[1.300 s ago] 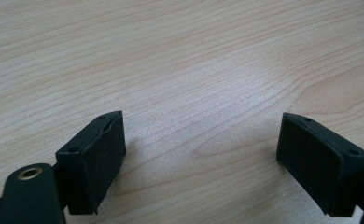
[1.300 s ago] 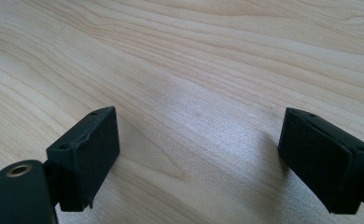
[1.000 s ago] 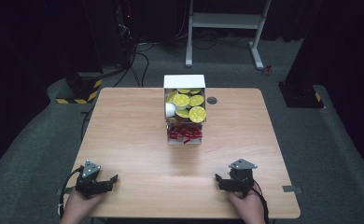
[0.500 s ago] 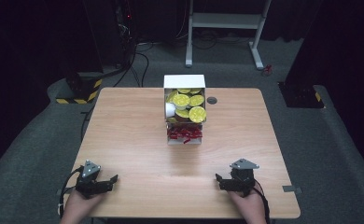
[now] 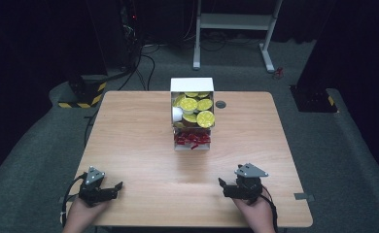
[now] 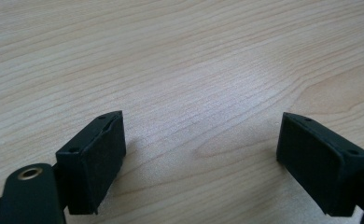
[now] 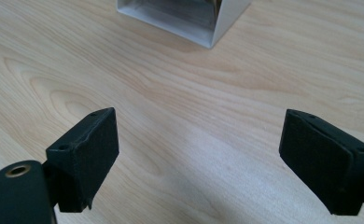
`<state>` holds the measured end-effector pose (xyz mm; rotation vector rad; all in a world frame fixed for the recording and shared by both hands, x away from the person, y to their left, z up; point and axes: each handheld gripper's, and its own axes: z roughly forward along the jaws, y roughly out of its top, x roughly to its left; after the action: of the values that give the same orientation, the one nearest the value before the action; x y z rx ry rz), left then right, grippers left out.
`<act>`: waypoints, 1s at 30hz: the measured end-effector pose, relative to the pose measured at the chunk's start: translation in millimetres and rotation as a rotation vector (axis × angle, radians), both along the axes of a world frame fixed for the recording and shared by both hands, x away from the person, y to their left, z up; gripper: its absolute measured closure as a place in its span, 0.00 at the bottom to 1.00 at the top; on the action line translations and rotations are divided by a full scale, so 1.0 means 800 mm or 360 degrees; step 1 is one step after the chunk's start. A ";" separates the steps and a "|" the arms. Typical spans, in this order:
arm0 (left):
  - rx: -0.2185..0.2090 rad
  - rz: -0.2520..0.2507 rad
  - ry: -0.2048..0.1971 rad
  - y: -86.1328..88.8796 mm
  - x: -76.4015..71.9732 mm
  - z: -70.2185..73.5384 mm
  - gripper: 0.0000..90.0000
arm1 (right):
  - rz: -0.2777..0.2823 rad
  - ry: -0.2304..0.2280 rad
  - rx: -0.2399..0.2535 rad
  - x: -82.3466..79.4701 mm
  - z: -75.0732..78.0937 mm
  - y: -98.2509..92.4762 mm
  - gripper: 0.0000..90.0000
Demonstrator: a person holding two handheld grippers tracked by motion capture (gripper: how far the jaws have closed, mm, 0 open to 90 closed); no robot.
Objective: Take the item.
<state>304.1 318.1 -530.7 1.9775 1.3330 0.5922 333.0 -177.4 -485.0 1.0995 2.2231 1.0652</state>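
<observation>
The left gripper (image 5: 111, 188) and right gripper (image 5: 225, 187) are rested on the near edge of the wooden table (image 5: 139, 141), well apart, each with jaws spread wide and nothing held between them. The white box (image 5: 192, 85) of yellow-lidded cups (image 5: 205, 118) is positioned at the table's far middle, ahead of both grippers.

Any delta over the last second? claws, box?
No visible change. The left claw and right claw rest on the near edge of the table, both open and empty, where they were a second ago. The white box with yellow-lidded cups and red items sits untouched at the table's middle.
</observation>
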 end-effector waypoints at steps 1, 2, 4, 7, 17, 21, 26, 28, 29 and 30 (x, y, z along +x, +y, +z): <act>0.0001 0.0000 0.0000 0.000 0.000 0.000 0.18 | 0.0012 -0.0026 -0.0002 -0.001 0.006 0.001 0.14; 0.0001 0.0000 0.0000 0.000 0.000 0.000 0.18 | 0.0004 -0.0018 0.0009 -0.002 0.008 0.002 0.14; 0.0002 -0.0001 -0.0001 0.000 0.000 0.000 0.18 | 0.0012 -0.0030 0.0009 -0.002 0.010 0.001 0.13; 0.0002 -0.0001 -0.0002 0.000 0.000 0.000 0.18 | 0.0018 -0.0055 0.0030 -0.004 0.017 0.001 0.13; 0.0003 -0.0002 0.0001 0.000 0.000 0.000 0.18 | 0.0052 -0.0108 0.0075 0.003 0.047 0.002 0.13; 0.0010 -0.0007 0.0007 0.001 0.000 0.000 0.18 | 0.0059 -0.0132 0.0099 0.005 0.058 0.005 0.13; 0.0011 -0.0009 0.0006 0.001 0.000 0.000 0.18 | 0.0058 -0.0136 0.0118 0.008 0.071 0.009 0.13; 0.0011 -0.0008 0.0007 0.001 0.000 0.000 0.18 | 0.0058 -0.0133 0.0118 0.009 0.072 0.009 0.13; 0.0012 -0.0009 0.0005 0.001 0.000 0.000 0.18 | 0.0063 -0.0131 0.0130 0.009 0.074 0.009 0.13; 0.0010 -0.0008 0.0006 0.001 0.000 0.000 0.18 | 0.0061 -0.0133 0.0126 0.010 0.077 0.010 0.13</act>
<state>304.1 318.7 -530.3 1.9874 1.3297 0.5910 340.8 -169.7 -423.6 1.0287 2.1609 1.2023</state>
